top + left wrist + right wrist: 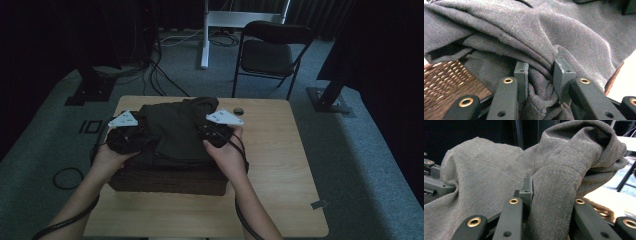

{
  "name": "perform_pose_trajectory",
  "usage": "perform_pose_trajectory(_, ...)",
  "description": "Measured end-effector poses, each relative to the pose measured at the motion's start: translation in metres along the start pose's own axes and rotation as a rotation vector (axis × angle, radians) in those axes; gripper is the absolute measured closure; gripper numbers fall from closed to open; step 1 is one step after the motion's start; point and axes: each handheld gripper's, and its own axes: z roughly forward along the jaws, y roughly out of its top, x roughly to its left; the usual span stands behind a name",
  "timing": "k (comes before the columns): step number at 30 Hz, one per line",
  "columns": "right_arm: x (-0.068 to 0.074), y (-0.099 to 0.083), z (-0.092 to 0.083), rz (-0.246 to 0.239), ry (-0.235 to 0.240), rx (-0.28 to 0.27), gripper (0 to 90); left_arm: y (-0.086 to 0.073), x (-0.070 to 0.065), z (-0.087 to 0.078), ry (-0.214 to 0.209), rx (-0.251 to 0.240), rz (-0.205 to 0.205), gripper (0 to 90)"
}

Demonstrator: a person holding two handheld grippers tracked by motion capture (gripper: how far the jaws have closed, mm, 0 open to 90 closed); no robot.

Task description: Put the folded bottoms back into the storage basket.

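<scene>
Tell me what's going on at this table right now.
A person holds a folded dark grey garment with two handheld grippers. The left gripper and the right gripper are each clamped on a bunch of the fabric at opposite sides. The garment sits over a brown wicker basket on the wooden table.

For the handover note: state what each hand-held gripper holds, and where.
Both hold the dark folded garment over the wicker basket: left hand-held gripper pinches bunched fabric at its left edge, right hand-held gripper a folded right edge.
</scene>
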Motion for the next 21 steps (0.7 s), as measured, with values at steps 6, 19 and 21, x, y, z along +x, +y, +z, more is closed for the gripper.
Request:
perform_pose_trajectory(6, 0.01, -0.009, 0.015, 0.015, 0.01, 0.016, 74.3, -0.013, 0.014, 0.001, 0.0, 0.021, 0.016, 69.0)
perform_pose_trajectory(19, 0.01, -0.044, 0.049, 0.056, 0.002, 0.087, 74.5, -0.033, 0.031, 0.03, 0.02, 0.126, -0.002, 68.8)
perform_pose_trajectory(21, 0.009, -0.049, 0.053, 0.059, 0.004, 0.097, 74.5, -0.035, 0.032, 0.034, 0.023, 0.143, -0.001, 68.8)
